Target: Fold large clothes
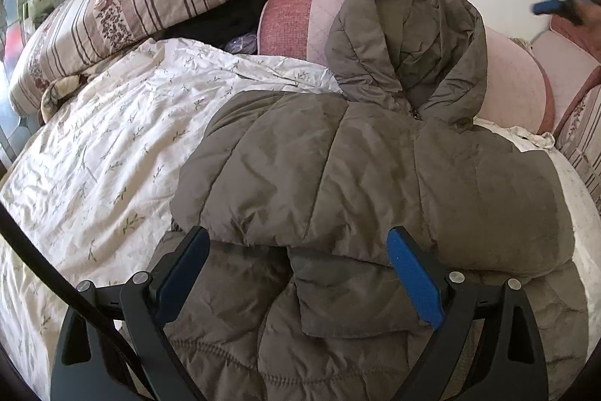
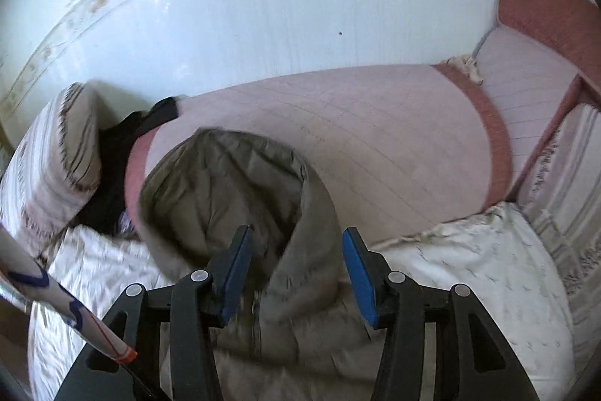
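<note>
Glossy white wall (image 2: pixel 263 10) with floral border, pink bolster (image 2: pixel 375 138), striped pillow (image 1: pixel 124 10), leaf-print sheet (image 1: pixel 94 153); bright daylight

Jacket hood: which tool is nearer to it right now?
Right. The right tool hangs just above the jacket's hood, open, with the hood's rim showing between its fingers. The left tool sits open, far down at the folded sleeves, with the whole jacket body between it and the hood.

Your jacket (image 1: pixel 375 175) is quilted, puffy cloth with a soft, faintly sheened, crinkled face. At ten o'clock from it, the bed sheet (image 1: pixel 112 145) is thin, matt, creased cotton-like cloth. At twelve o'clock, the pink bolster (image 2: pixel 375 138) looks stitched and matt, and the wall (image 2: pixel 263 6) behind is glossy. Your left tool (image 1: pixel 298 273) carries matt black plastic arms, rubbery blue pads and small bright metal pins.
</note>
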Motion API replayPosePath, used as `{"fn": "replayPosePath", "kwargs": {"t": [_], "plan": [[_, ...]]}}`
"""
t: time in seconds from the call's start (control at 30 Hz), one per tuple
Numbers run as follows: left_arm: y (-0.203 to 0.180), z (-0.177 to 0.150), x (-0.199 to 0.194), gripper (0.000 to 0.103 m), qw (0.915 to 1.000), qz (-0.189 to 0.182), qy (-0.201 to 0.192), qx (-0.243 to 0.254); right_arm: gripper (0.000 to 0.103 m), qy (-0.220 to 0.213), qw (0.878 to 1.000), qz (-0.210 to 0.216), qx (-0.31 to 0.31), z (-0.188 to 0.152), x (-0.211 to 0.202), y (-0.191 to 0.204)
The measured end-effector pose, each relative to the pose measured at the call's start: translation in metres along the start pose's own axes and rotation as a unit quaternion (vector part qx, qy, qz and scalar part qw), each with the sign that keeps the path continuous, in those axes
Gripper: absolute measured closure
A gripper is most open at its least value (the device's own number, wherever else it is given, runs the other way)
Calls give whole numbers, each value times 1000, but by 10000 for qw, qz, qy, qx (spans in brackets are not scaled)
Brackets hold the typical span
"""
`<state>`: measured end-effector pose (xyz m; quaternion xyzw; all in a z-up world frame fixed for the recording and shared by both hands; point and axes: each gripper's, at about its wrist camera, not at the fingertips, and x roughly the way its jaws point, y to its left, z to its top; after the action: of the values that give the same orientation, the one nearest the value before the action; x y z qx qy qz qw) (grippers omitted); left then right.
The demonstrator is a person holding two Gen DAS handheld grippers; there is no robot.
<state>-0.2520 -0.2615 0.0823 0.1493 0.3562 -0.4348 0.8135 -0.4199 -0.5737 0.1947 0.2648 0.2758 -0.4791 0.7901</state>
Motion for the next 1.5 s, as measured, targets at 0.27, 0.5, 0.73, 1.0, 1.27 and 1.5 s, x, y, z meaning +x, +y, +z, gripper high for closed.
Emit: {"fn": "replayPosePath", "kwargs": {"t": [0.27,0.5,0.73,1.0,1.27,1.5], "plan": [[3,3,13,8,10000,64,-74,5,49,-59,9999,-5,137,36,81,-4],[6,3,22,8,10000,89,-11,-33,97,-30,9990,-456,-22,20,116,-8],[7,4,17,8,10000,51,-1,-71,98,-606,9981,59,-121,-26,34,-22],[25,12,5,8,9990,13,-128,-429,99,-988,9920,730,-297,-143,-96,-38],[39,16,-5,8,9962,-86,-299,-811,99,-190,9974,34,-695,-288,-64,-43],[8,13,9,8,9988,14,-394,-281,99,155,9977,33,-659,-296,-25,-42]]}}
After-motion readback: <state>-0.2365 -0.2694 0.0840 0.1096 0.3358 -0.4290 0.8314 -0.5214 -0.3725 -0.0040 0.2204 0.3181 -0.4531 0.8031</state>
